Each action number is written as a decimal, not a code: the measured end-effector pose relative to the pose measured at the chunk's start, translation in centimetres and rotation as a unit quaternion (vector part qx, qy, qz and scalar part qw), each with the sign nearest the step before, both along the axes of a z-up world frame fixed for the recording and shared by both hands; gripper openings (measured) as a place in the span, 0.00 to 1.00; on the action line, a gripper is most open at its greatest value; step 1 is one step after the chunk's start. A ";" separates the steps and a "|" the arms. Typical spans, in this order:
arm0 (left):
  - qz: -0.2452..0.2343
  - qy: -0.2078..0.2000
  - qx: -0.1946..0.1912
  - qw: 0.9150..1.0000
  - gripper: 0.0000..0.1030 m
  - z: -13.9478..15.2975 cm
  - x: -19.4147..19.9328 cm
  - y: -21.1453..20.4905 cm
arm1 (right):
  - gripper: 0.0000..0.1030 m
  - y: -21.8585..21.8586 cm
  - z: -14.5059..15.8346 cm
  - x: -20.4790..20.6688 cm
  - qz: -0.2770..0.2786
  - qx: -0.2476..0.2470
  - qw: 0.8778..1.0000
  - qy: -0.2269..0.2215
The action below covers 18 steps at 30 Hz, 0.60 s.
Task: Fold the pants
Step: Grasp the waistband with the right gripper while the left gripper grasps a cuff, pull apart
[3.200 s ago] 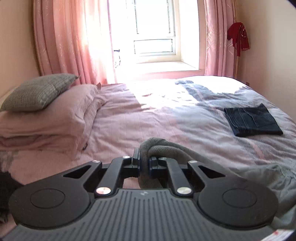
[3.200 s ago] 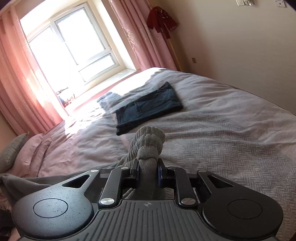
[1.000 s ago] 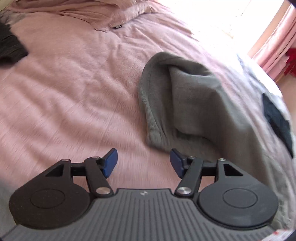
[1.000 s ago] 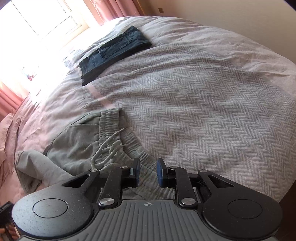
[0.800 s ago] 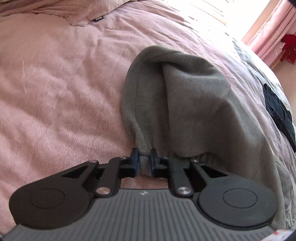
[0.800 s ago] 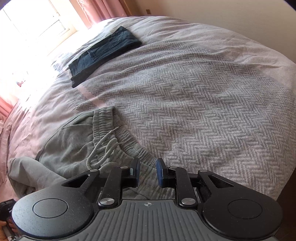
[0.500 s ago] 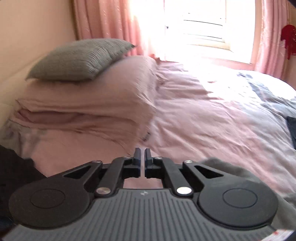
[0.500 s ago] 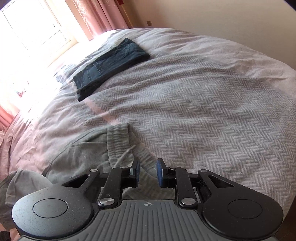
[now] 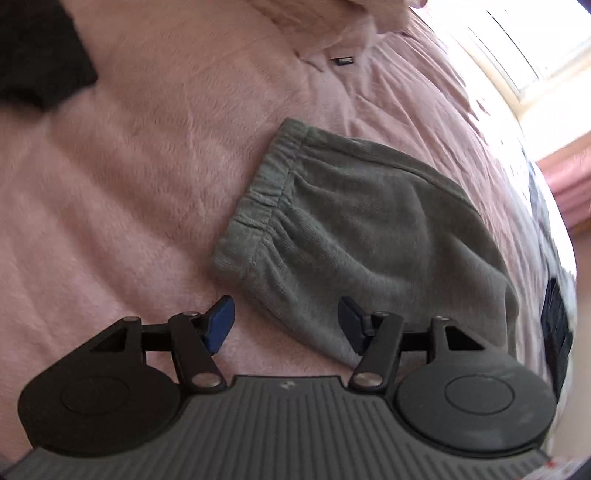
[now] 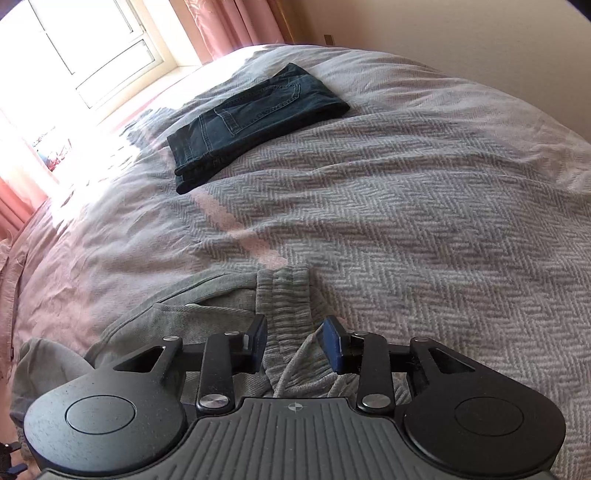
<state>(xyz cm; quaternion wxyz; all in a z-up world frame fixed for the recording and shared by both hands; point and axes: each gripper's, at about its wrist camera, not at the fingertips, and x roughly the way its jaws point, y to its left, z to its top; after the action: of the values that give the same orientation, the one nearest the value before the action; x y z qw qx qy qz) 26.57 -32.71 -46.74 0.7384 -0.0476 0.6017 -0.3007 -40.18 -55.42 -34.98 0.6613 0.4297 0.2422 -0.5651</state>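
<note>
Both grippers are wide apart and holding nothing right now. The left gripper hangs just above the pink bedspread, its blue pads spread, and the cuff end of the grey sweatpants lies flat on the bed right in front of it, with the elastic hem pointing off to the left. The near edge of that leg sits between the two fingers but nothing is pinching it. Over on the other side, the right gripper is parted too, hovering over the waistband of the same sweatpants, and the pale drawstring trails between the fingers. This end of the pants rests on the grey herringbone blanket, bunched a bit to the left. Further up the bed there's a pair of dark jeans already folded into a neat rectangle, well apart from the sweatpants, near the window and the pink curtain. A dark cloth shows in the top left corner of the left view, too blurry to tell what it is.
</note>
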 end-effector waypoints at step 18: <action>0.042 -0.180 0.186 0.965 0.10 2.7 4.5 7.9 | 0.45 -7.0 -4.2 -1.8 0.052 0.019 0.994 -0.099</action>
<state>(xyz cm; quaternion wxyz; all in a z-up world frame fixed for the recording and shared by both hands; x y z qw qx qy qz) 31.04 -24.81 -44.05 0.8425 0.1207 0.5014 -0.1557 -41.96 -62.44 -39.18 0.7023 0.4829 0.2087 -0.4796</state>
